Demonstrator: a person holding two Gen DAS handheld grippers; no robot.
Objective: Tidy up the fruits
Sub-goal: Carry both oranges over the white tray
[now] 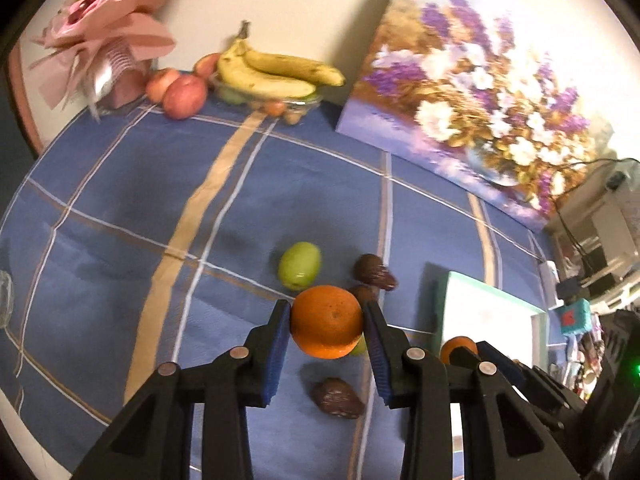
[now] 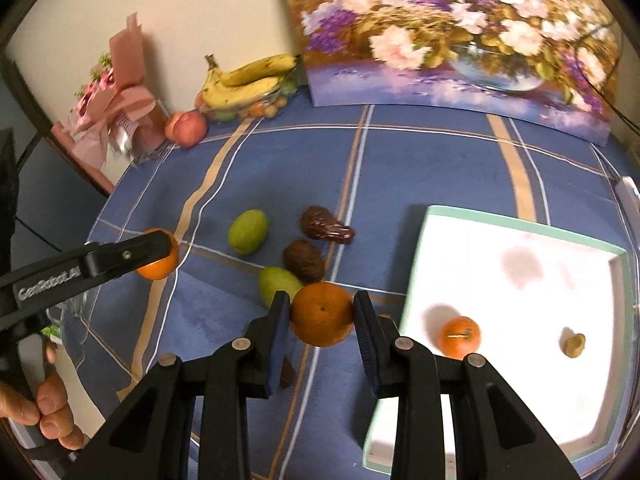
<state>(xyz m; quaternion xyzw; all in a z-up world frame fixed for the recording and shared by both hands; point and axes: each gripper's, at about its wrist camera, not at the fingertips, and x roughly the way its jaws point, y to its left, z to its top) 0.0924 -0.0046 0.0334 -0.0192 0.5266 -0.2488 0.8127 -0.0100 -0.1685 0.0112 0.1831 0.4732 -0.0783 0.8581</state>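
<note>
Orange fruit in both tools; left gripper angled steeply down over the blue plaid tablecloth, its blue pads pinching an orange clear of the cloth; right gripper at much the same downward tilt, pads pressed on a second orange, also lifted; each view sights along its own black fingers.

Loose on the cloth below: a green fruit, two dark brown wrinkled fruits near it, another brown one closer in.

Right wrist view only: left gripper seen side-on at the left edge, printed lettering on its arm, its orange half hidden behind the finger; bare fingers of a hand curled low in the left corner; inside of the white tray with green rim, holding a small orange fruit and a small brownish lump, well apart; a second green fruit just behind the held orange.

Left wrist view only: right gripper's black fingers at lower right with a slice of orange between them; tray seen edge-on, contents hidden; cluttered shelving and a green light past the table's right end.

Both views, far side: bananas on a glass bowl, red apples beside it, pink wrapped bouquet, flower painting leaning on the wall.
</note>
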